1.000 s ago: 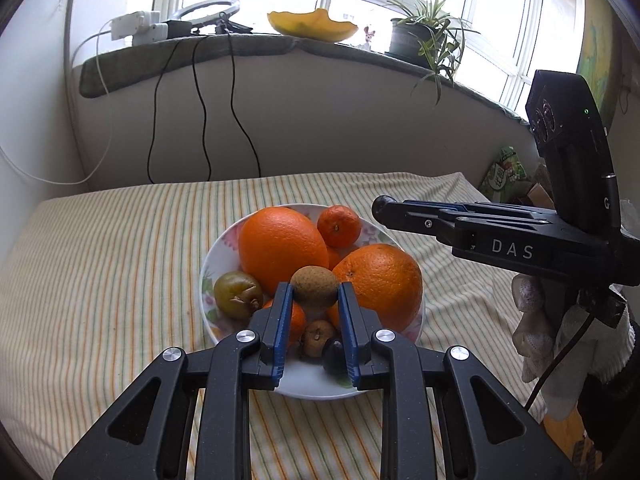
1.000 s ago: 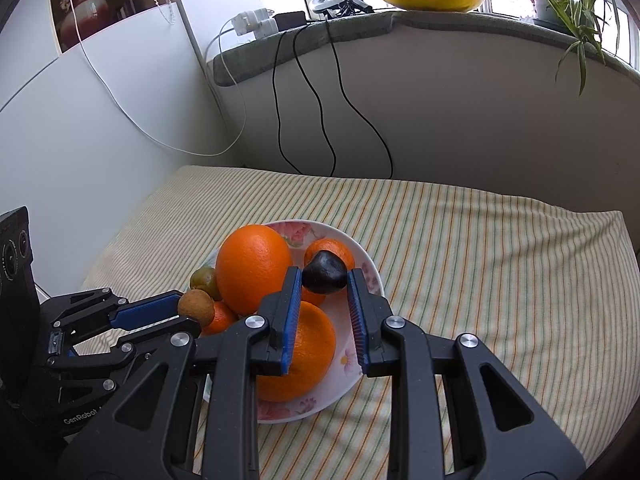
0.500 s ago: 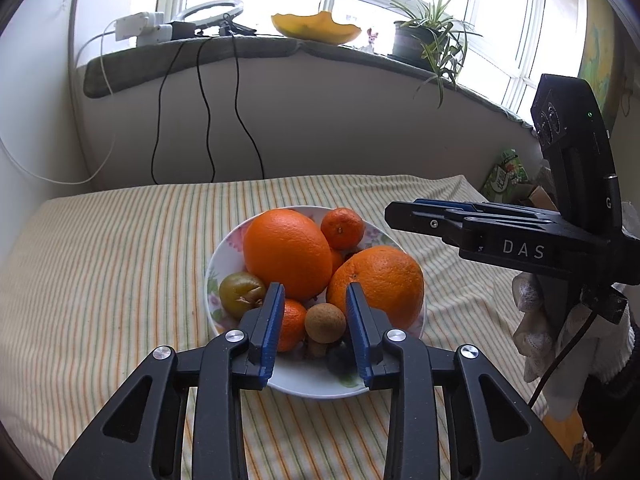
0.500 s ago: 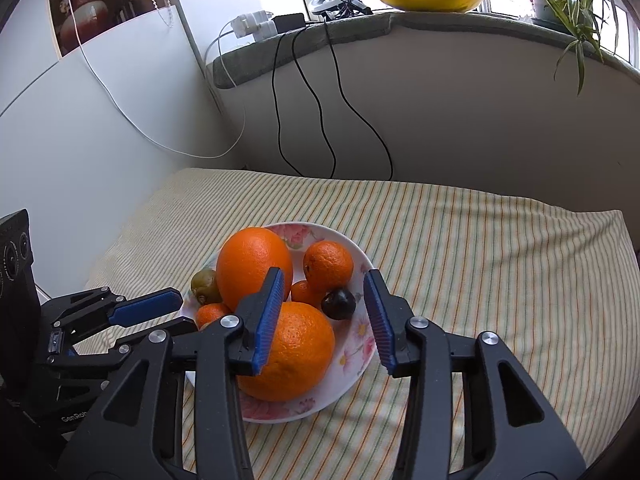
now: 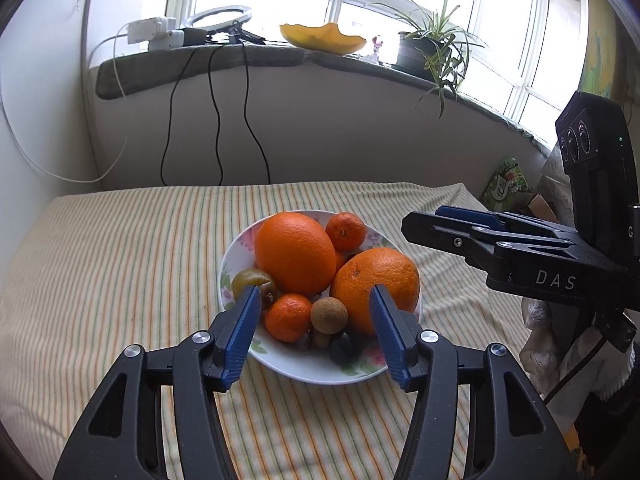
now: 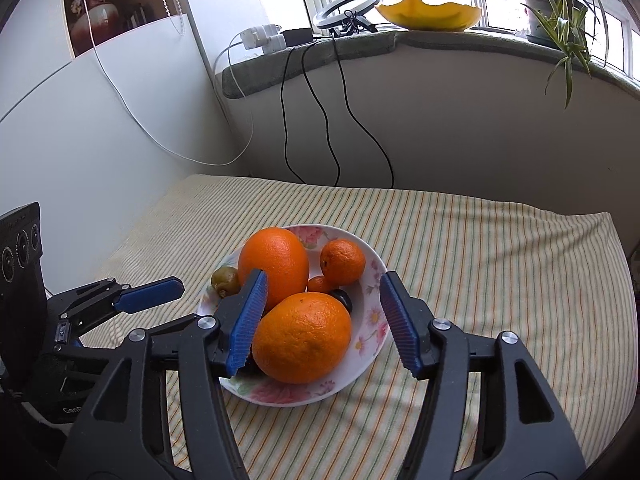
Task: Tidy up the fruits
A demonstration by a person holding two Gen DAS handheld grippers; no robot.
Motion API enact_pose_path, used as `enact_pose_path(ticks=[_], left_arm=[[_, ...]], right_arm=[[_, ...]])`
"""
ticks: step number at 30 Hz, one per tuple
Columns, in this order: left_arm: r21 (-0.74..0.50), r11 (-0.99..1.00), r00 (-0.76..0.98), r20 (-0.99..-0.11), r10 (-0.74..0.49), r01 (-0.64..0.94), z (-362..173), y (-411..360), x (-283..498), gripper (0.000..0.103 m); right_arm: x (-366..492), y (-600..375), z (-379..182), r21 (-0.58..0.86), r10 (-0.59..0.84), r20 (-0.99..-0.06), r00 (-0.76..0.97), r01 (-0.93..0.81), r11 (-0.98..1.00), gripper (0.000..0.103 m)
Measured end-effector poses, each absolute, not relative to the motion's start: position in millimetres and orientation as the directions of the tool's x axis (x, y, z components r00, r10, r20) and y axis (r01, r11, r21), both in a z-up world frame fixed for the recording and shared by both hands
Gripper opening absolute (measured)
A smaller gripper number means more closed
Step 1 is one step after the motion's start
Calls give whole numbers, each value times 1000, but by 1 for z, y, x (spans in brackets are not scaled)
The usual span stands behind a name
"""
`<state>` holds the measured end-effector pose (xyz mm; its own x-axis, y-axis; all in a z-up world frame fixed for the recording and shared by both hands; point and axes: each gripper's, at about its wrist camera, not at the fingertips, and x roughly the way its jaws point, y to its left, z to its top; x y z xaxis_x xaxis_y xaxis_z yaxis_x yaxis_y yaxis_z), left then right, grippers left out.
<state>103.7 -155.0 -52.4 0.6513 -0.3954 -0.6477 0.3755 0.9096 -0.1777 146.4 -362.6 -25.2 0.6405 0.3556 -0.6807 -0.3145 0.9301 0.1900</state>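
Striped cloth (image 5: pixel 120 272) bare | windowsill: yellow bowl (image 5: pixel 323 38), plant (image 5: pixel 434 46)

One flowered plate (image 5: pixel 244 246) holds the fruit — two large oranges (image 5: pixel 295 253), two mandarins (image 5: pixel 345 231), one green-brown fruit (image 5: pixel 253 280), one round tan fruit (image 5: pixel 329 315), one dark plum-like fruit (image 5: pixel 345 347) — others hidden.

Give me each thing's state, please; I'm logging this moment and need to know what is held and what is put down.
Left claw: empty, jaws opening.
Right claw: empty, jaws opening.
Plate: on the striped cloth, full of fruit.
Two large oranges: on the plate.
Brown round fruit: lying free on the plate.
Dark small fruit: lying free on the plate.
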Motion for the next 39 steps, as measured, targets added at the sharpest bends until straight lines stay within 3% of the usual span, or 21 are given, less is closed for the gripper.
enact_pose_path(ticks=[6,10,14,39], left_arm=[[-153,929,671,-654,-350,337,-46,-148,97,79],[-134,939,691,-647,-324,316,-42,-145,92,79],[-121,949,707,-641,-299,292,-39,-142,86,79],[-112,957,738,-615,-278,267,-27,-142,72,80]], right_arm=[[126,-360,-13,155,327,-654,682,-302,941,85],[113,-360,-7,125,301,-642,705,-291,948,88],[101,-359,-6,100,272,-637,721,-273,957,97],[74,-364,2,77,228,-611,758,-230,970,98]])
